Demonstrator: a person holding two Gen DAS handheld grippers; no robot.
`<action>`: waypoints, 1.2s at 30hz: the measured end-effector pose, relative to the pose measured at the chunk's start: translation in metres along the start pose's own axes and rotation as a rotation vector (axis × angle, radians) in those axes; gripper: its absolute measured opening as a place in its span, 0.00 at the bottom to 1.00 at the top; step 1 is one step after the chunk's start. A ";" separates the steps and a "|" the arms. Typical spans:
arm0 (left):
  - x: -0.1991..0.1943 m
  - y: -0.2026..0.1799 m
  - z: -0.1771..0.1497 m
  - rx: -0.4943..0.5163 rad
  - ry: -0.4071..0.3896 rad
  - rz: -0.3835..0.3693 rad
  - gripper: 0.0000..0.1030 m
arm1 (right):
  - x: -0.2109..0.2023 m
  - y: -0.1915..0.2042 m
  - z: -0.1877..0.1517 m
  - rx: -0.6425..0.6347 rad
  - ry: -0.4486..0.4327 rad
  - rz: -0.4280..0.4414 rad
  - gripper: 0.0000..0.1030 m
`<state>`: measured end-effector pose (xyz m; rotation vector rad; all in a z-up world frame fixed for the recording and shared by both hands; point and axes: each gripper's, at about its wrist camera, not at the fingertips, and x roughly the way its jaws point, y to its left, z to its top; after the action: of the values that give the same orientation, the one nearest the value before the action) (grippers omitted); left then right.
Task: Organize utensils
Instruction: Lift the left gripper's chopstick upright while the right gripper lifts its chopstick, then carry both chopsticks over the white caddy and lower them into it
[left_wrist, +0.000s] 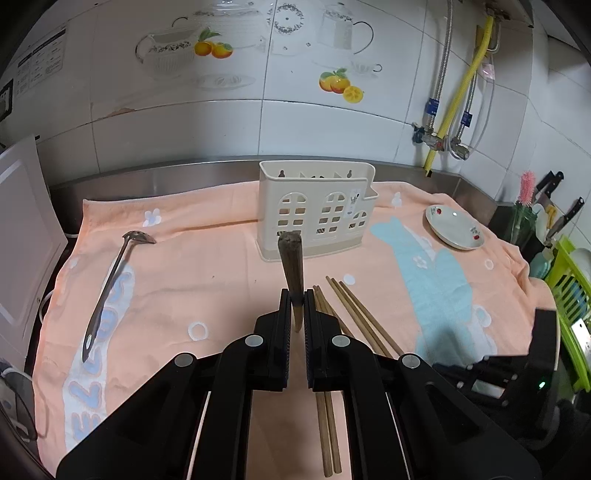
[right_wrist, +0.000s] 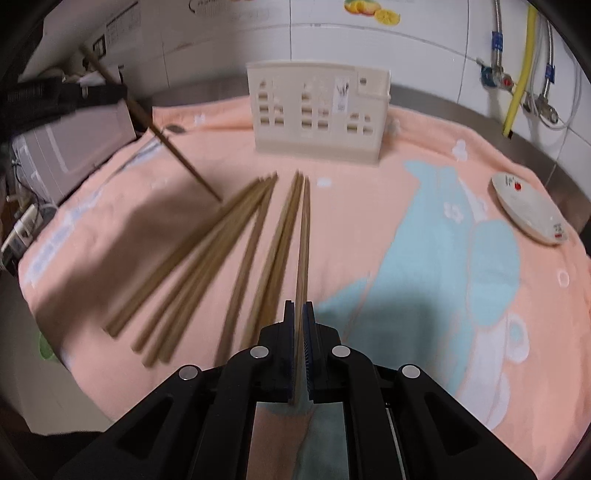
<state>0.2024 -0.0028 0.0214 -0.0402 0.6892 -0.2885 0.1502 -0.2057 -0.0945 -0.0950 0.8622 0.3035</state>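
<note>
Your left hand-held gripper (left_wrist: 297, 314) is clamped shut on one chopstick (left_wrist: 291, 269), its butt end pointing toward the cream utensil holder (left_wrist: 317, 210). Your right hand-held gripper (right_wrist: 299, 321) is pinched on a thin chopstick (right_wrist: 303, 236) directly above the loose chopsticks (right_wrist: 207, 266) on the peach towel (right_wrist: 369, 206) covering the bench. Both grips are narrow, so a stick could pivot or slip, and lowering the right one might scatter the pile. Only the left view shows the slotted ladle (left_wrist: 110, 288); only the right shows the whole spread of sticks. The saucer (left_wrist: 454, 227) sits beyond, well apart.
</note>
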 end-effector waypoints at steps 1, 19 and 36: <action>0.000 0.000 0.000 0.000 0.001 0.000 0.05 | 0.003 -0.001 -0.004 0.013 0.011 0.008 0.05; 0.000 0.000 0.001 -0.004 0.004 0.009 0.06 | 0.010 -0.002 -0.019 0.069 0.020 0.013 0.07; -0.004 0.004 0.000 -0.005 -0.003 0.011 0.06 | -0.057 0.000 0.027 0.003 -0.219 -0.039 0.07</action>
<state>0.2007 0.0022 0.0239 -0.0412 0.6869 -0.2760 0.1347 -0.2130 -0.0339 -0.0742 0.6430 0.2706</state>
